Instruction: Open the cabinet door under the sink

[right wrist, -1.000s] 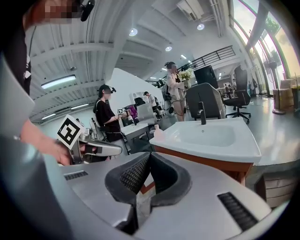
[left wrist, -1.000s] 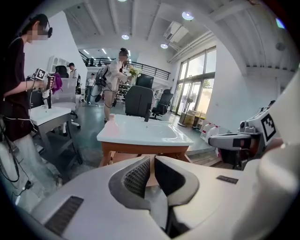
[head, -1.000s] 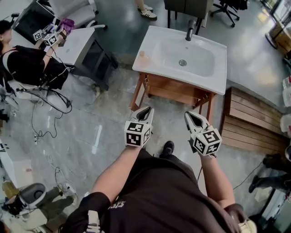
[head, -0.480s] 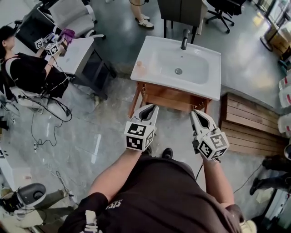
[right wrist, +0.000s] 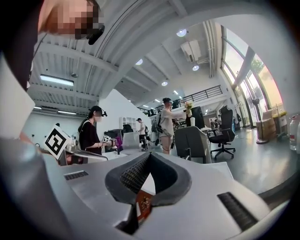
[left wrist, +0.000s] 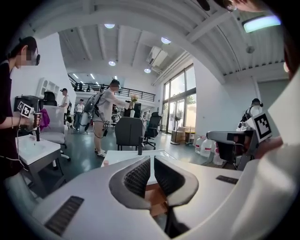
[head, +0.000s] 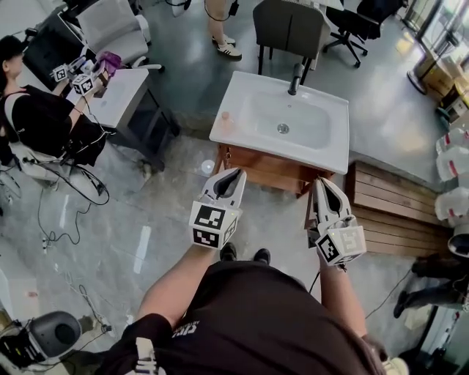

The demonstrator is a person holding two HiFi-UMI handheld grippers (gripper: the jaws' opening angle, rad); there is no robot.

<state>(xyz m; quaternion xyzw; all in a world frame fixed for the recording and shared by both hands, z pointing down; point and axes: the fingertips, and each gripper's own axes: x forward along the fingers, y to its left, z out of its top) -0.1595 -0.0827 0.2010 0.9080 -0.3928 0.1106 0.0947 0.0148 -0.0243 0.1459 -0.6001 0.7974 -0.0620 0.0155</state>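
In the head view a white sink (head: 282, 121) sits on a wooden cabinet (head: 256, 165), whose front is mostly hidden below the basin's rim. My left gripper (head: 233, 174) is held out before the cabinet's left half, jaws drawn together to a thin slit with nothing between them. My right gripper (head: 322, 183) is in front of the cabinet's right corner, shut and empty. In the left gripper view my left gripper (left wrist: 152, 158) points at the sink (left wrist: 115, 157), with cabinet wood (left wrist: 157, 199) showing below the jaws. My right gripper (right wrist: 149, 154) shows its tips touching, with wood (right wrist: 143, 204) beneath.
A grey chair (head: 289, 29) and a standing person (head: 220, 22) are behind the sink. At the left, a seated person (head: 40, 110) is at a white table (head: 117, 91), with cables (head: 66, 212) on the floor. A wooden platform (head: 388, 209) and water jugs (head: 451, 157) are at the right.
Both grippers have risen and moved forward toward the sink cabinet. Their tips now lie over its front instead of over the floor before it. The jaws look the same.
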